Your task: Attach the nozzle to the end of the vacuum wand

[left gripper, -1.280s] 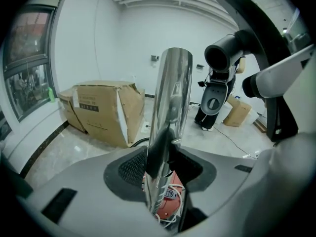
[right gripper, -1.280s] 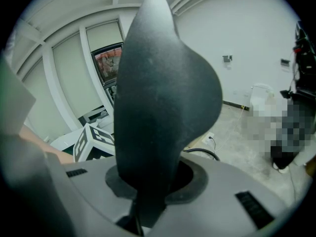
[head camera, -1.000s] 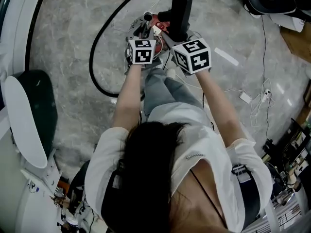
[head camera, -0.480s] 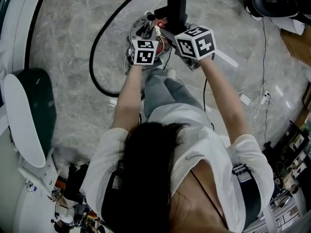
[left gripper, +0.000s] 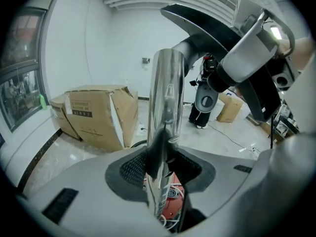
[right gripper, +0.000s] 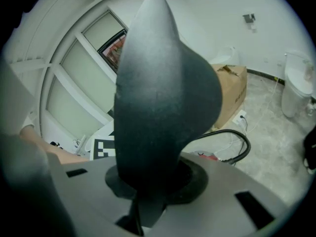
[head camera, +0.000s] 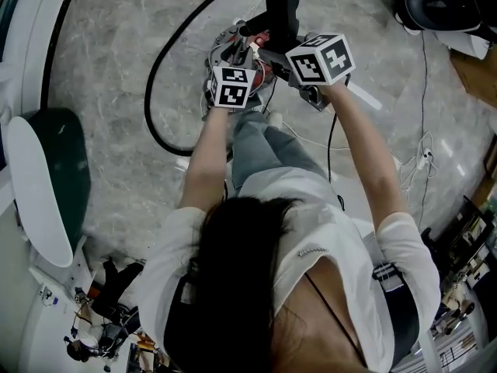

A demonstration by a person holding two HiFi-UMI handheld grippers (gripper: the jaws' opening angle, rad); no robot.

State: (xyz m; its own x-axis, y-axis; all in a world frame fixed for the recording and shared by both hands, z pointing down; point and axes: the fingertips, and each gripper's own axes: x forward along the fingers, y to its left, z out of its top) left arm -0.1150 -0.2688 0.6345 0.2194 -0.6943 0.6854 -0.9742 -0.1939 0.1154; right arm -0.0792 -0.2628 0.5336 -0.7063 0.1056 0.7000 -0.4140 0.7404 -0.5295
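Observation:
A shiny metal vacuum wand (left gripper: 165, 107) rises straight up between the jaws of my left gripper (left gripper: 160, 169), which is shut on it. In the same view the black nozzle (left gripper: 207, 31) hangs over the wand's top end from the upper right; whether the two touch I cannot tell. My right gripper (right gripper: 148, 191) is shut on the nozzle (right gripper: 163, 93), which fills its view. From the head view the left gripper (head camera: 235, 59) and right gripper (head camera: 281, 45) are close together above the red and grey vacuum body (head camera: 231, 43). The nozzle (head camera: 281, 2) points up towards the camera.
A black hose (head camera: 155, 84) loops over the marble floor on the left. A white and dark green curved unit (head camera: 39, 185) stands at the left edge. White cables and a power strip (head camera: 393, 157) lie on the right. Cardboard boxes (left gripper: 96, 115) stand against the wall.
The right gripper has swung up and to the right with the nozzle, which now stands more upright. The left gripper and the wand have stayed in place.

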